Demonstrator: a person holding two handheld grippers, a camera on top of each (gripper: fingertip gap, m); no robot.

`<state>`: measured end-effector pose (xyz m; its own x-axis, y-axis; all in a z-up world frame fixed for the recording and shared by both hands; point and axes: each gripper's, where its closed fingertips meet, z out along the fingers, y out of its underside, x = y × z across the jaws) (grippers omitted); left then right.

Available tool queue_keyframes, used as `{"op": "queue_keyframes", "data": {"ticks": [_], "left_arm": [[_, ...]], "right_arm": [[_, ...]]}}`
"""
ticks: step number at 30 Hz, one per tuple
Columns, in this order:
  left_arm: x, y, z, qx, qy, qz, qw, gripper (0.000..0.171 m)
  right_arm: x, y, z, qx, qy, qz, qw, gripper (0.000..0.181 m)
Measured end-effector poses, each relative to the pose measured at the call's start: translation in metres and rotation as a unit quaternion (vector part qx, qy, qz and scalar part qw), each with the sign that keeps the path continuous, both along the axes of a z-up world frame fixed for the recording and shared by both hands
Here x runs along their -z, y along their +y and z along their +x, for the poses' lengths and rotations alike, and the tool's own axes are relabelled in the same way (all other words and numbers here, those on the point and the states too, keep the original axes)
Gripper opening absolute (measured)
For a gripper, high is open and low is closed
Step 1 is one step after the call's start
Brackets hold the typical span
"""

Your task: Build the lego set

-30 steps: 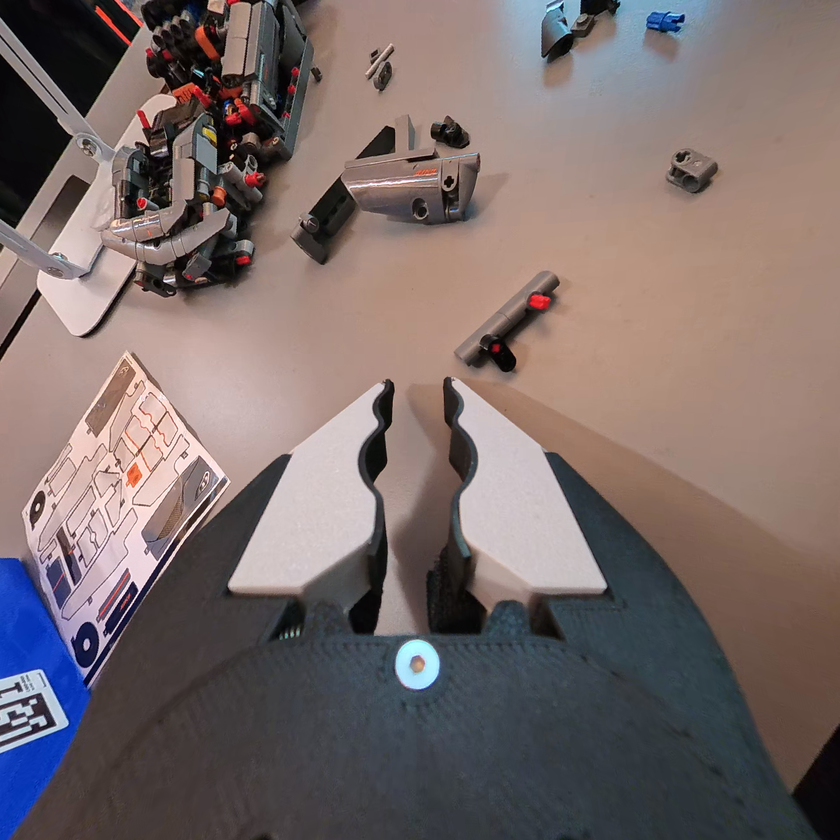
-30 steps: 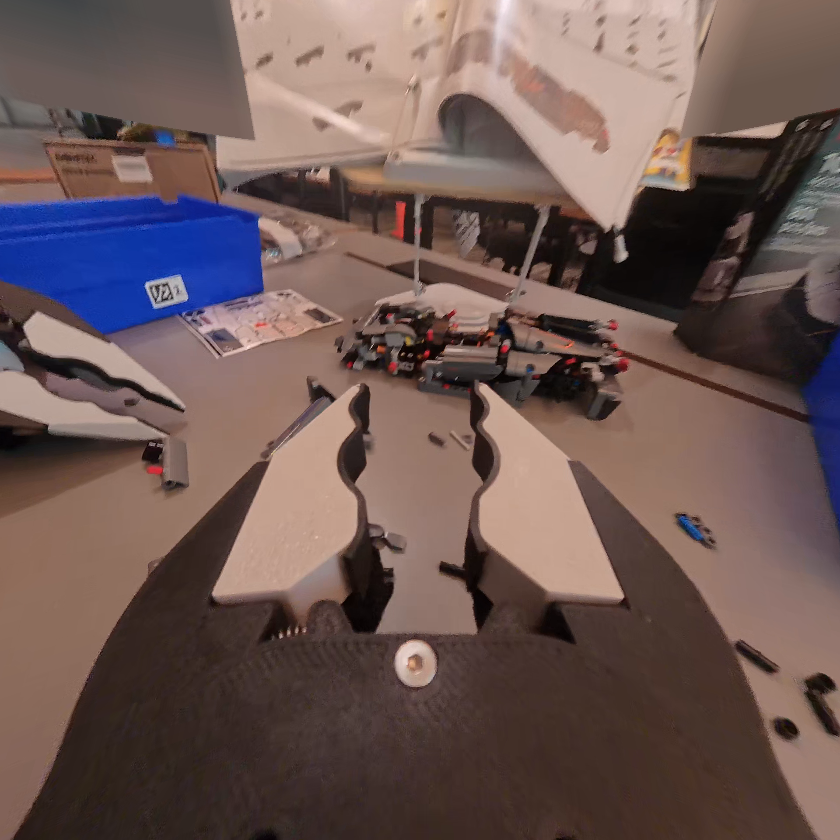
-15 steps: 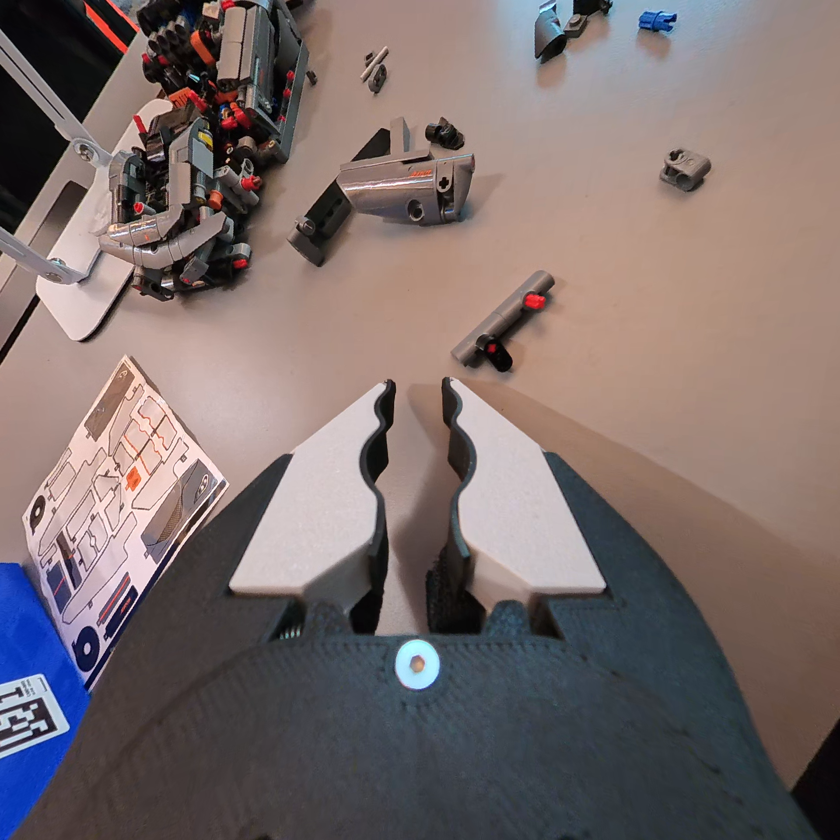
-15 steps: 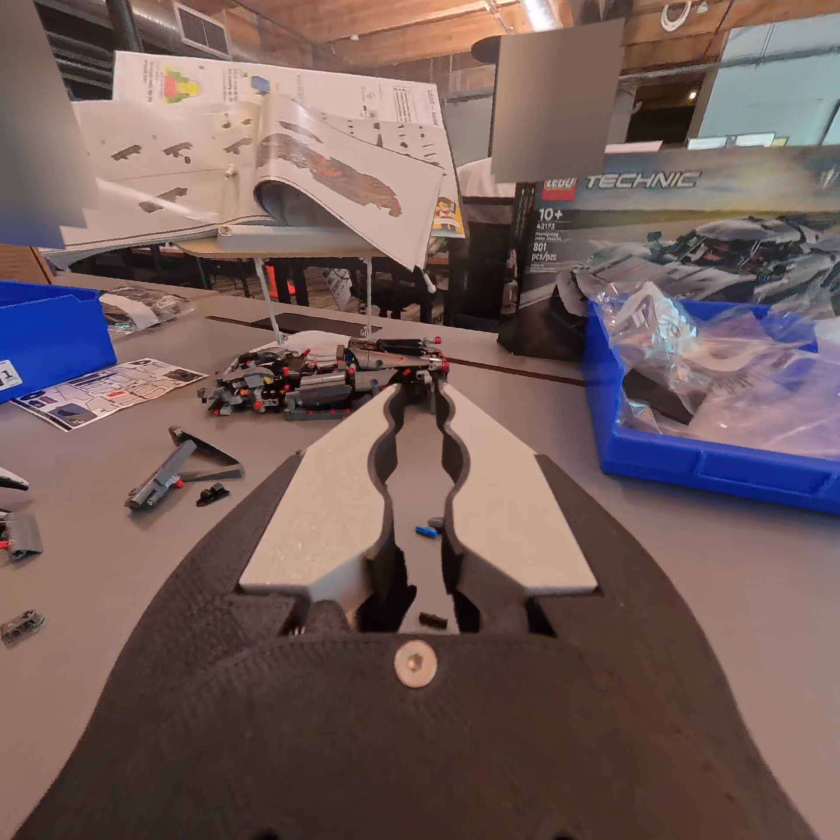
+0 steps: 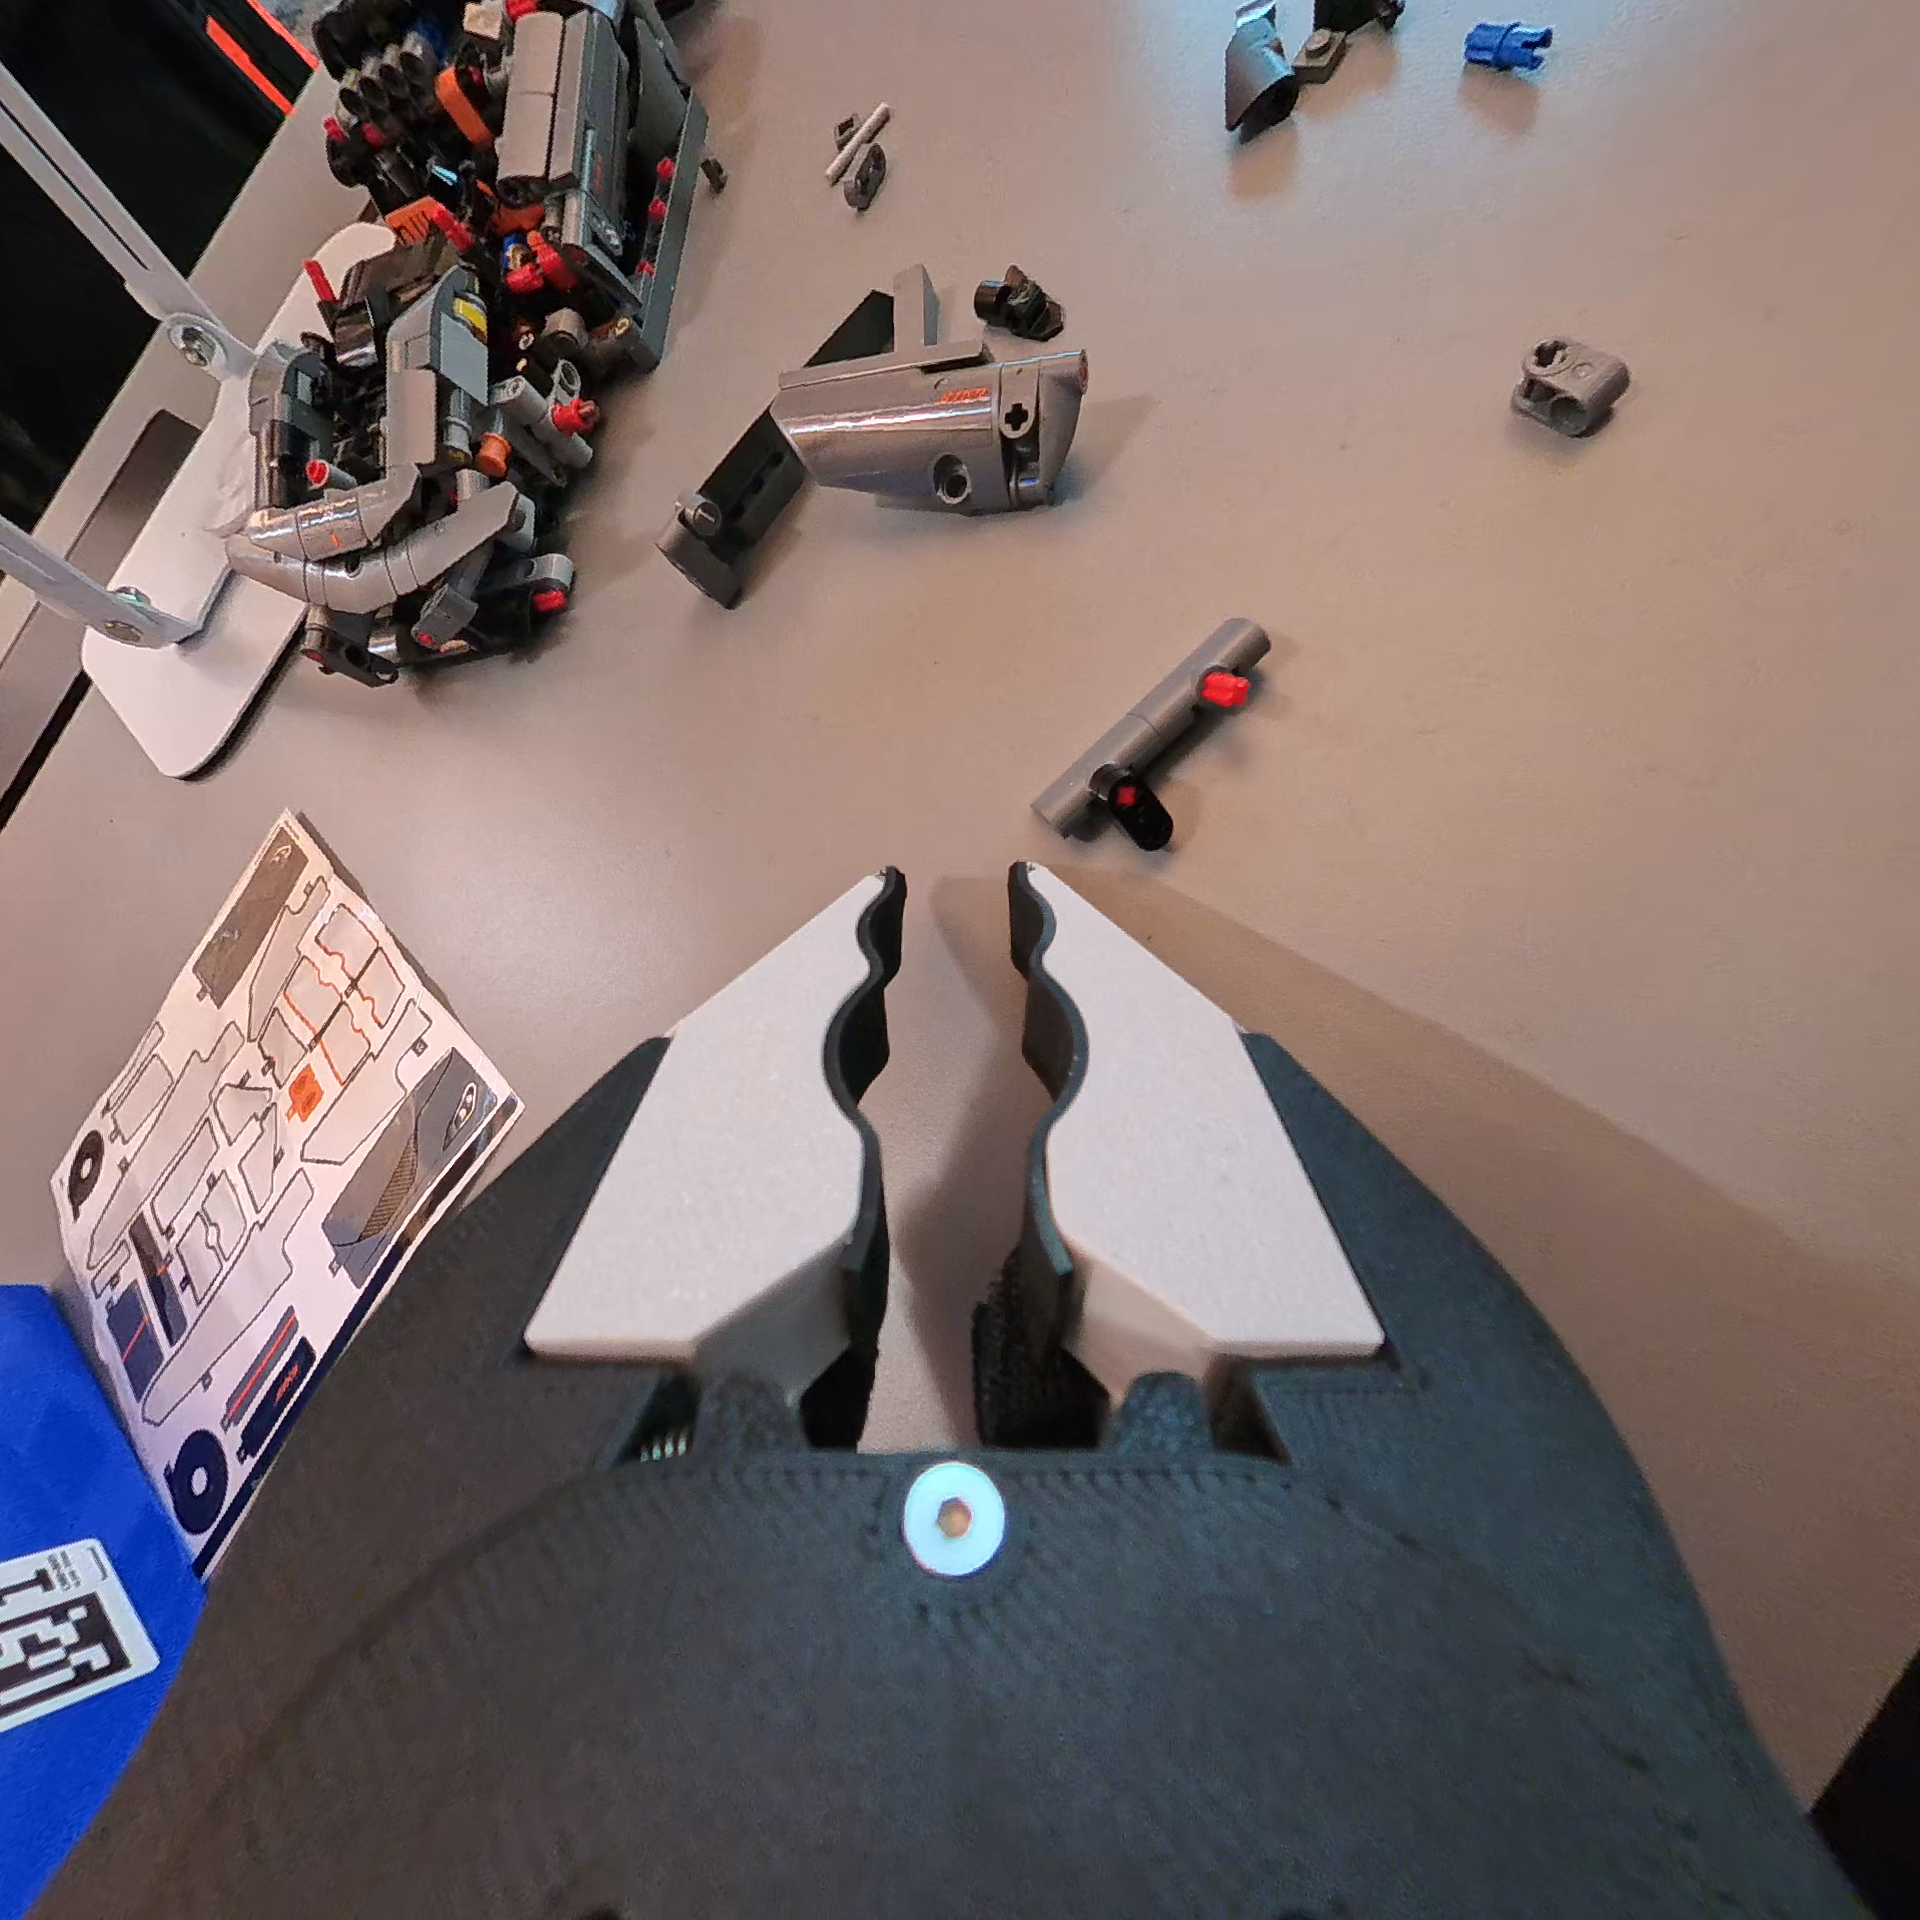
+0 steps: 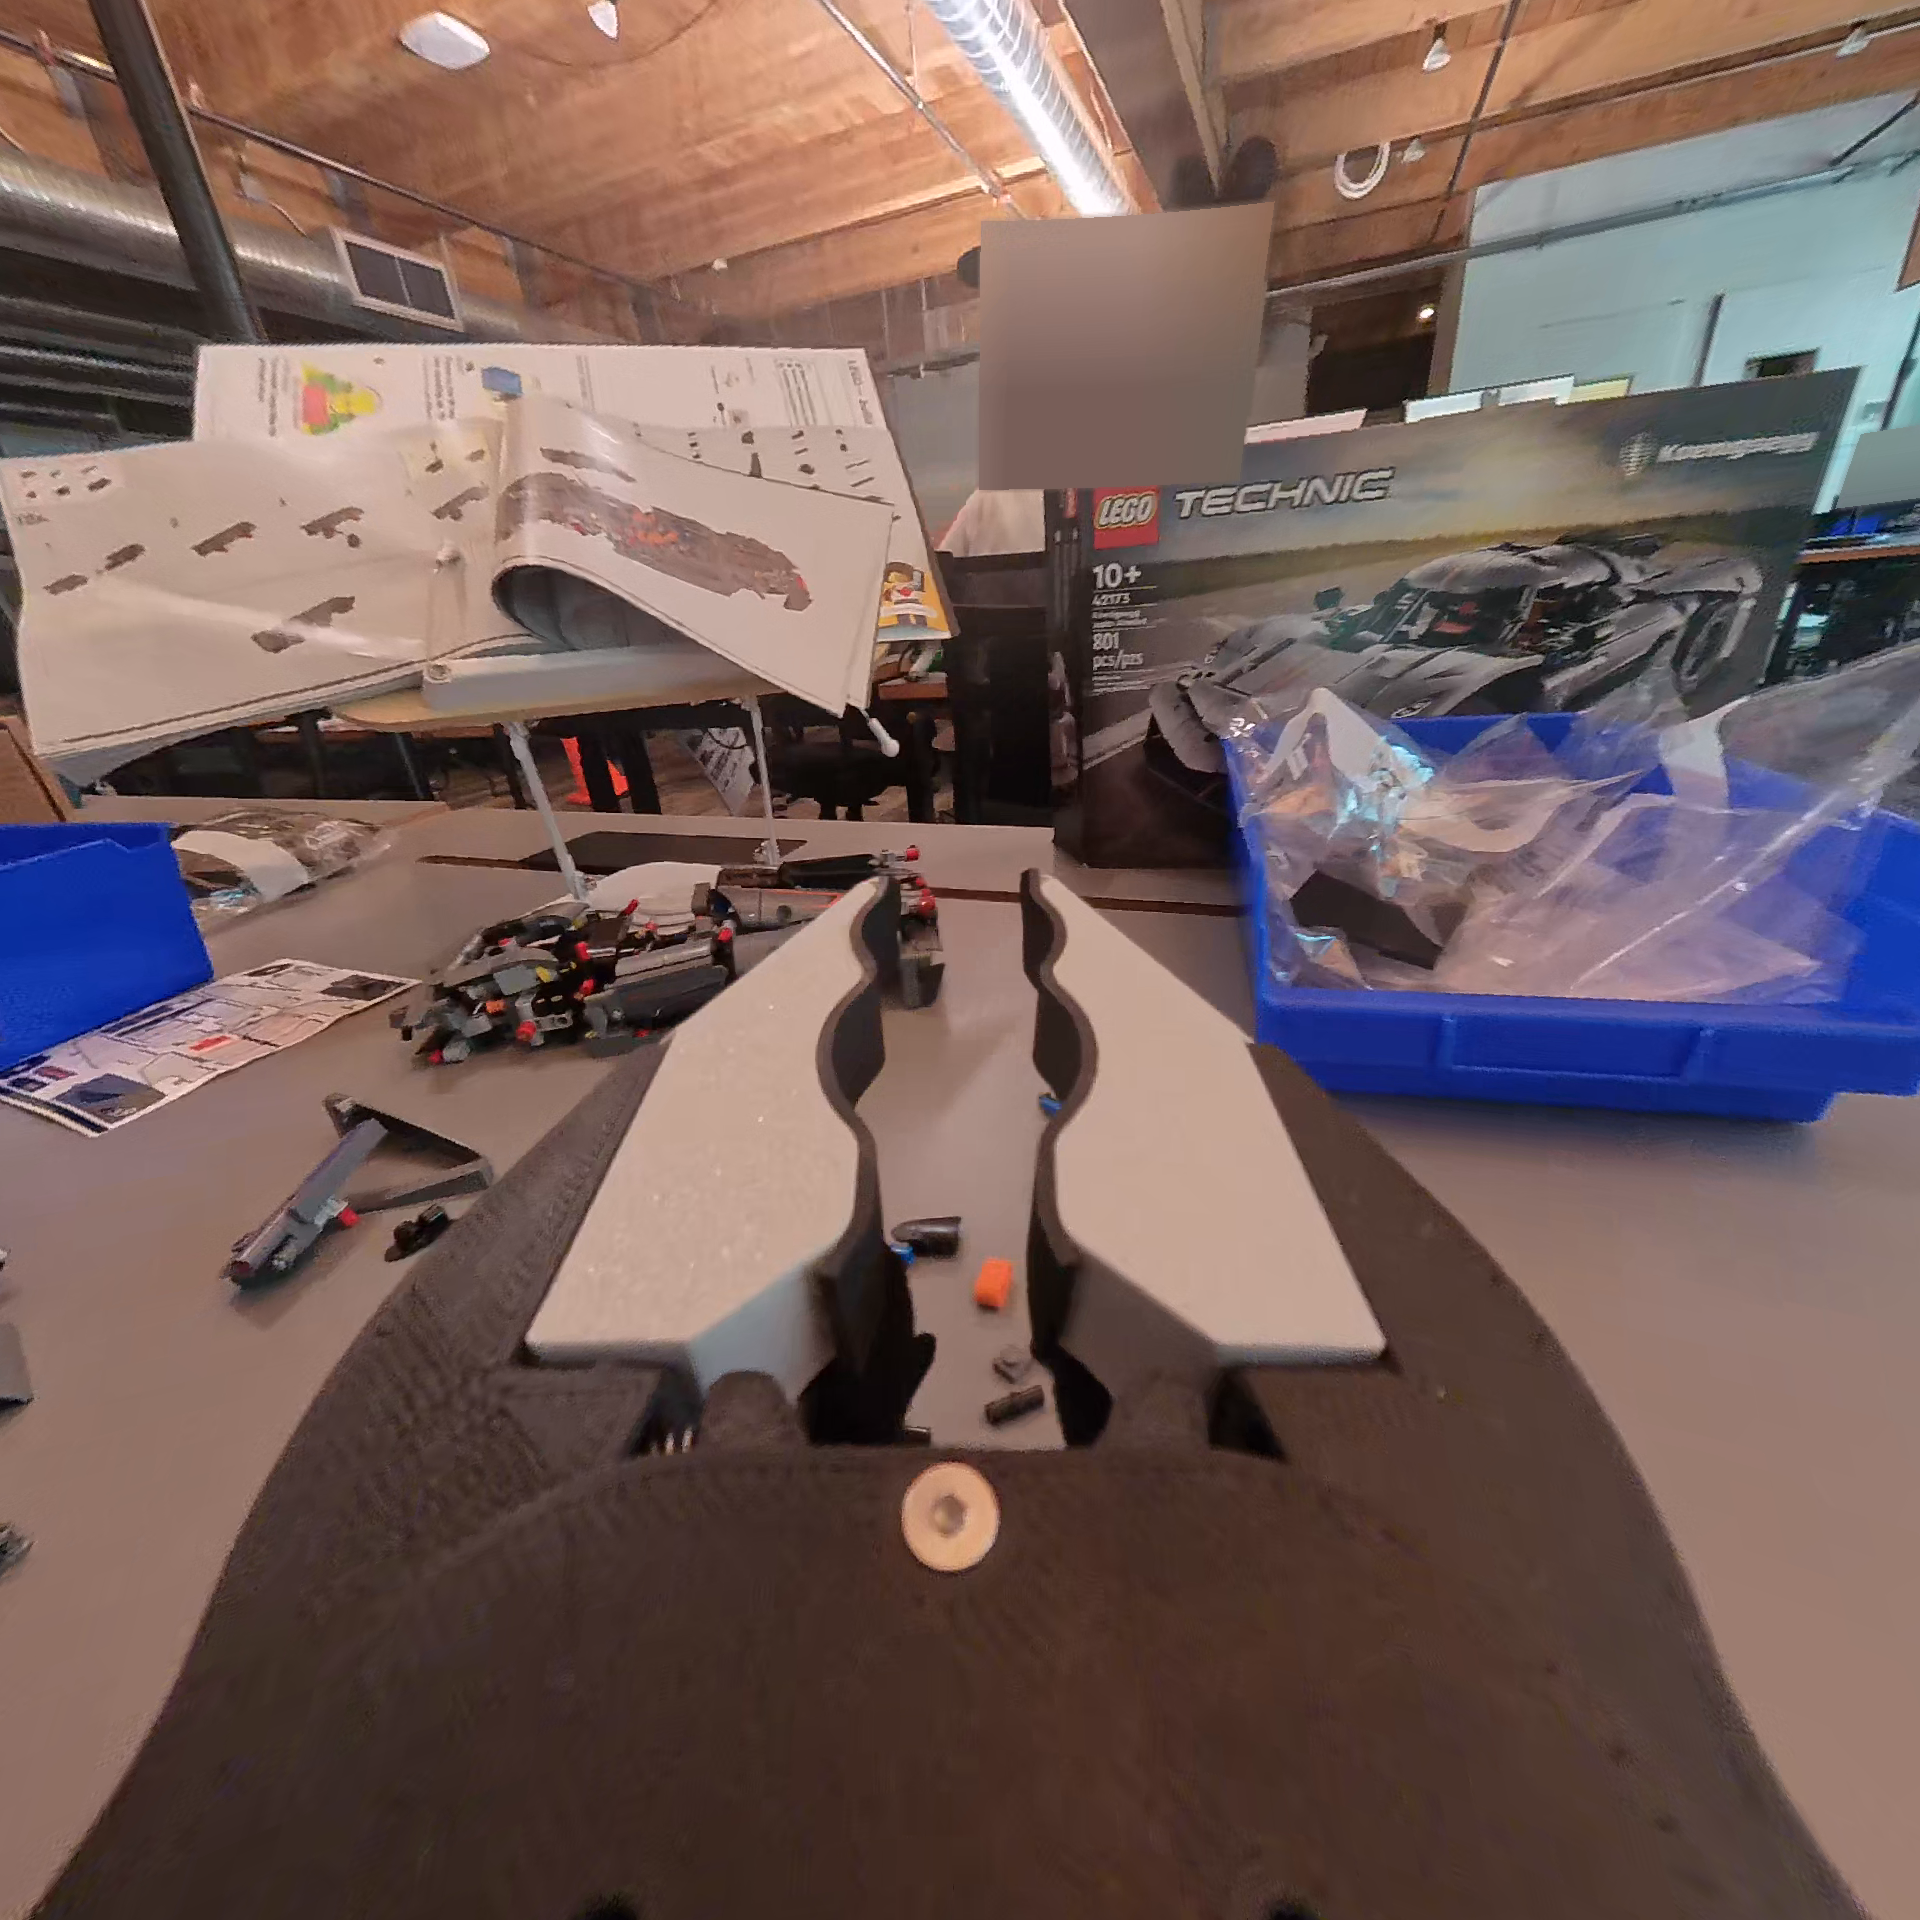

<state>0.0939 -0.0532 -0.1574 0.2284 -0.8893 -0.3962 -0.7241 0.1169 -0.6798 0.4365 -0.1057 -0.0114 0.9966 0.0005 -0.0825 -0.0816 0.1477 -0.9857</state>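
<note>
The grey pin-studded beam (image 5: 1153,732) lies on the table (image 5: 1558,831) at one o'clock just beyond the left gripper (image 5: 956,878), long axis toward one-thirty. Left gripper, nearer, stands slightly parted, empty; right gripper (image 6: 956,883) likewise, over loose small pieces (image 6: 992,1283).

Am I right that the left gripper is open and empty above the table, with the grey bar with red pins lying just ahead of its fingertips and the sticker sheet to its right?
Not quite: in the left wrist view the sticker sheet lies to the left of the left gripper, beside the blue bin. The rest holds: the gripper is open and empty, and the grey bar lies just ahead of its fingertips.
</note>
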Motion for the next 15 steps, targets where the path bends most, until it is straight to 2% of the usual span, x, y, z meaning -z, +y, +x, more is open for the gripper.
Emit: {"op": "queue_keyframes", "data": {"ticks": [6,15], "left_arm": [[0.0,0.0,0.0,0.0,0.0,-0.001,1.0,0.018],[0.0,0.0,0.0,0.0,0.001,-0.001,1.0,0.017]], "right_arm": [[0.001,-0.014,0.034,0.027,0.043,0.016,0.999,0.025],[0.001,-0.015,0.039,0.022,0.069,0.024,0.997,0.031]]}}
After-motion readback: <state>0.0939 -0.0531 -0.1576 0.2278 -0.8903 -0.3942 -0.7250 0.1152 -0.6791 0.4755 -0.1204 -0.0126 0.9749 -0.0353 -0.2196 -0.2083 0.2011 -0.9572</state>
